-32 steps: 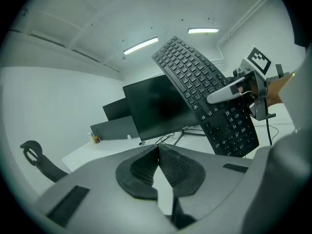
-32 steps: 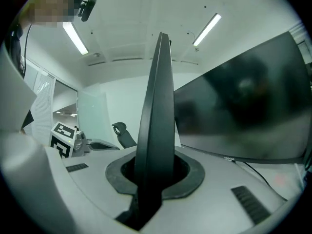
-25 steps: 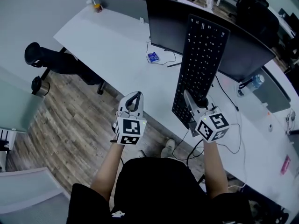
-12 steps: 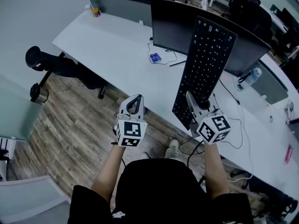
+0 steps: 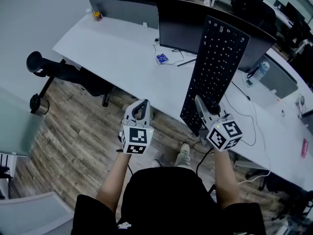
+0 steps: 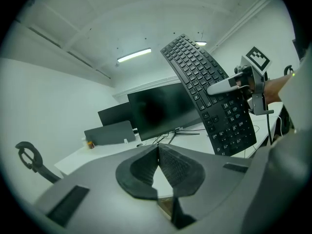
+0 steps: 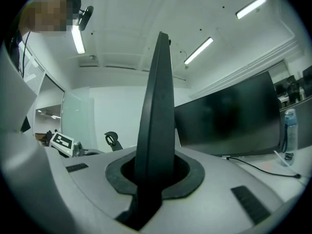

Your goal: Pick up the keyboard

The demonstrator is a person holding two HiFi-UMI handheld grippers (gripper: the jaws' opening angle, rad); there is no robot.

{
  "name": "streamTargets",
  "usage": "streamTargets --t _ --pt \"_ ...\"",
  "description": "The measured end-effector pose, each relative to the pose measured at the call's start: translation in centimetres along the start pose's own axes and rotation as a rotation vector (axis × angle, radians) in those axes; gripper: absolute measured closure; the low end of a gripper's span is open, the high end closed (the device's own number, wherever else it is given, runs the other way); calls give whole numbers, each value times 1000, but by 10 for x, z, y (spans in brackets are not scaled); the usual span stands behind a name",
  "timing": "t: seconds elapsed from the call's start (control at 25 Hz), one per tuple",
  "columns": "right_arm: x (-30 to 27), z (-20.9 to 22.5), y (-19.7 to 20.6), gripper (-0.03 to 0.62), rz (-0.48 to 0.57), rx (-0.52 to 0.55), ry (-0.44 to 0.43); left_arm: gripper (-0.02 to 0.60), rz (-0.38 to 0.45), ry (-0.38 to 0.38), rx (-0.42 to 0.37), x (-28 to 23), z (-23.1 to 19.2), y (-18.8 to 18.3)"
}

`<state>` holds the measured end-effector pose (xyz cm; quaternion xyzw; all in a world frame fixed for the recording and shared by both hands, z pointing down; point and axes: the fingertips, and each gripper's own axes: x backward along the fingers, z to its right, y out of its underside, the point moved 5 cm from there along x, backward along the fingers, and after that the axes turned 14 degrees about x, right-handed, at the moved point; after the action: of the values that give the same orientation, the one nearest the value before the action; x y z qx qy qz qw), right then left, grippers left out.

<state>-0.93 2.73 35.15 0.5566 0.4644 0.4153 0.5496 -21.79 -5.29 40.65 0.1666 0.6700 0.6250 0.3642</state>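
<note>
Already clear of the desk, the keyboard was clamped at its near short end by the right gripper, whose 2 jaws pressed on either face of the board; in the right gripper view it showed only as a thin dark blade rising straight out from between them. Its long axis ran from that grip at the lower centre-right of the head view up toward the upper right, crossing in front of a dark monitor. All of its length lay beyond the right gripper, so that hand alone carried it from 1 end. The left gripper sat at the lower centre, to the left of the held end and apart from it, with its jaws closed together on nothing. The keyboard looked black, flat and rigid, a full-width board with small pale legends, its keyed face turned toward the left of the frame.
</note>
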Motion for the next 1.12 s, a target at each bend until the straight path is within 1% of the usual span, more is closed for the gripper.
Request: streamTargets --t 0.16,0.8,1.0,1.12 --pt "4 -12 -12 525 -7 -9 28 572 5 35 -1 8 -6 -9" --pt "11 -27 -27 525 -39 -1 105 572 23 128 35 15 -13 -21" --pt "10 -32 -29 525 -39 0 118 572 18 143 47 12 -16 -19" --pt "12 -33 -31 525 -44 2 124 572 26 142 55 14 -18 -25"
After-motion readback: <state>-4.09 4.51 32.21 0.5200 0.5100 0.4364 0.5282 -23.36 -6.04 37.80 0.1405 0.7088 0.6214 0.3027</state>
